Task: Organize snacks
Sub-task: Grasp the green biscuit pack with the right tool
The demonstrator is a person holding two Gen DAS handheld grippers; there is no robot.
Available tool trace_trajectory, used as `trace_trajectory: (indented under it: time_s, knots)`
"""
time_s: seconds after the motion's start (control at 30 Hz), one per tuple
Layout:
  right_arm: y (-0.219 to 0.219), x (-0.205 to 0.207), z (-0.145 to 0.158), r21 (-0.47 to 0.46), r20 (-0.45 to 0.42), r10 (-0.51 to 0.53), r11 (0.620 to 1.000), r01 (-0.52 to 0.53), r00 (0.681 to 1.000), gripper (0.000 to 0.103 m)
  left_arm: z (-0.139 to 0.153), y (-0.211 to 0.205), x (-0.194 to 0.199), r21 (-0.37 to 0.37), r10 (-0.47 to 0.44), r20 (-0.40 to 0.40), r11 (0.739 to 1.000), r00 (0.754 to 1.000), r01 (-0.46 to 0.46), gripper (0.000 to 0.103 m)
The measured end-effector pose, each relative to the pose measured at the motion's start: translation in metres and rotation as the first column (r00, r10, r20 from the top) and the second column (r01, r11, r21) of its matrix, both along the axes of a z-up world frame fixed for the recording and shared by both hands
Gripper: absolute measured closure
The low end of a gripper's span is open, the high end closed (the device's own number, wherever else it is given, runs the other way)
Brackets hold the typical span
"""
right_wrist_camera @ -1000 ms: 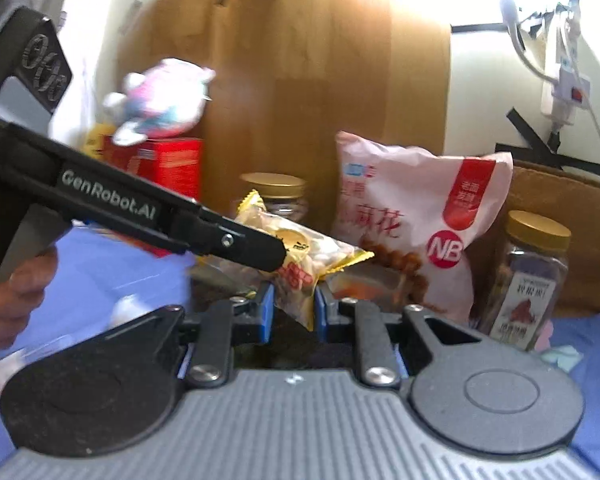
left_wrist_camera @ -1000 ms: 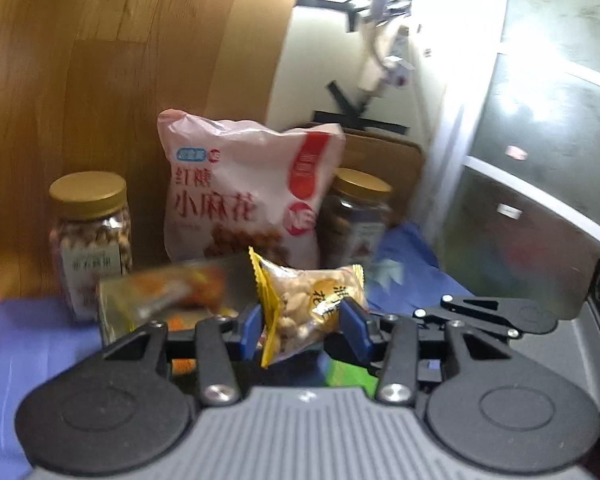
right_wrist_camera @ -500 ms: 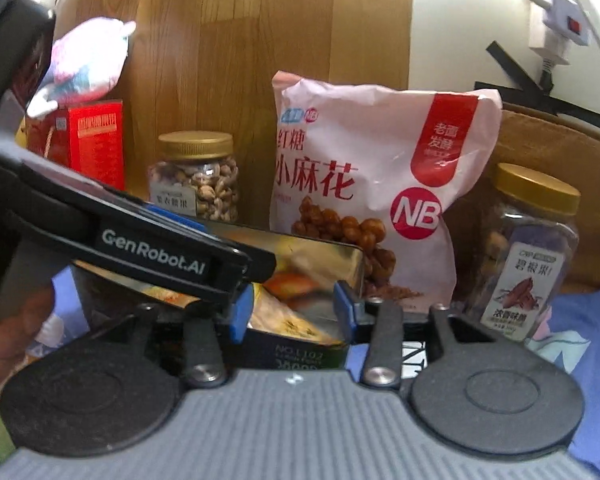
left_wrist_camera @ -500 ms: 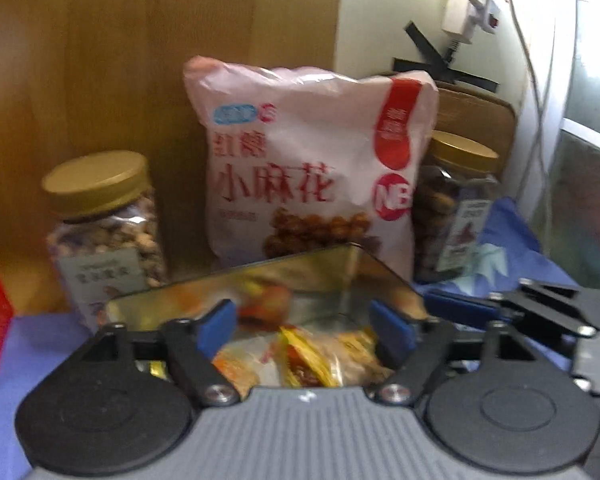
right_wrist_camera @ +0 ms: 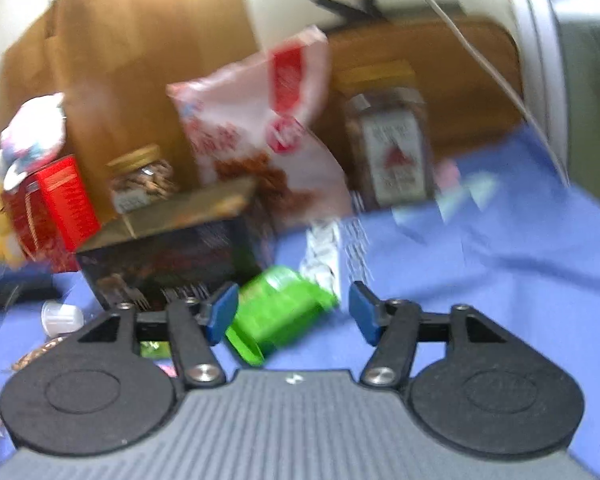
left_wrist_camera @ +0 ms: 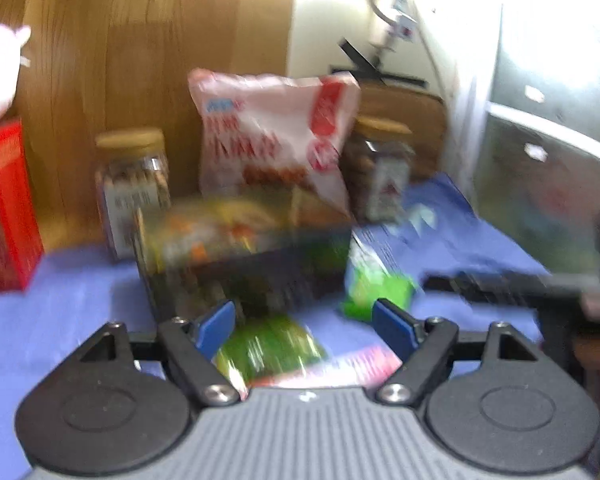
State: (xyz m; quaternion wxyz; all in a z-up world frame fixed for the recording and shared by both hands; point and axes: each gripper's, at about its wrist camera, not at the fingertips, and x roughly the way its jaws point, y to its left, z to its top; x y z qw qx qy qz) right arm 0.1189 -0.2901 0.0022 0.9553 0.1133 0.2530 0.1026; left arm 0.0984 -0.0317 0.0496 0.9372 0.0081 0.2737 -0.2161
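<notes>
Right gripper (right_wrist_camera: 292,312) spread wide — green snack packet (right_wrist_camera: 278,312) between its fingers; left gripper (left_wrist_camera: 305,322) wide too — empty.

The bench is covered with a matt blue cloth (right_wrist_camera: 500,264) that lies in soft creases. Behind it stands a wooden panel (left_wrist_camera: 140,60) with a smooth, grained, slightly shiny face. The open tin (right_wrist_camera: 172,256) looks like metal: a bright, mirror-like inside and a dark printed, glossy outside. The big pink snack bag (left_wrist_camera: 276,140) is glossy plastic film, as is the green packet (right_wrist_camera: 280,308). Two jars (right_wrist_camera: 388,148) (left_wrist_camera: 134,184) are clear plastic or glass, which of the two is unclear, with matt gold lids and paper labels. The red box (right_wrist_camera: 56,208) looks like printed card. Each gripper (left_wrist_camera: 306,326) (right_wrist_camera: 294,310) has matt black plastic links, shiny metal screws and smooth blue pads (left_wrist_camera: 216,326).
</notes>
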Motion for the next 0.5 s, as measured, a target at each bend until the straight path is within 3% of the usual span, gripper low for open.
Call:
trace_trajectory:
  time_s: [0.13, 0.27, 0.4, 0.43, 0.5]
  knots:
    - [0.007, 0.018, -0.007, -0.022, -0.072, 0.030, 0.999, -0.032, 0.997, 0.026, -0.027, 0.000, -0.033, 0.009, -0.034, -0.048, 0.999, 0.998, 0.034, 0.025]
    - [0.028, 0.037, -0.011, -0.106, -0.099, 0.099, 0.988, -0.110, 0.990, 0.005, -0.049, 0.003, -0.049, 0.029, -0.037, -0.102, 0.999, 0.994, 0.040, 0.025]
    - [0.046, 0.056, -0.023, -0.179, -0.169, 0.062, 0.979, -0.093, 0.984, 0.006, -0.057, -0.002, -0.061, 0.093, -0.025, -0.044, 0.995, 0.999, 0.029, 0.024]
    - [0.051, 0.056, -0.023, -0.215, -0.163, 0.053, 0.973, -0.087, 0.985, 0.009, -0.058, -0.005, -0.062, 0.114, -0.023, -0.035, 0.993, 0.999, 0.026, 0.024]
    - [0.058, 0.053, -0.024, -0.273, -0.153, 0.038, 0.959, -0.079, 0.988, 0.023, -0.060, -0.008, -0.061, 0.142, -0.016, -0.031, 0.990, 0.999, 0.020, 0.024]
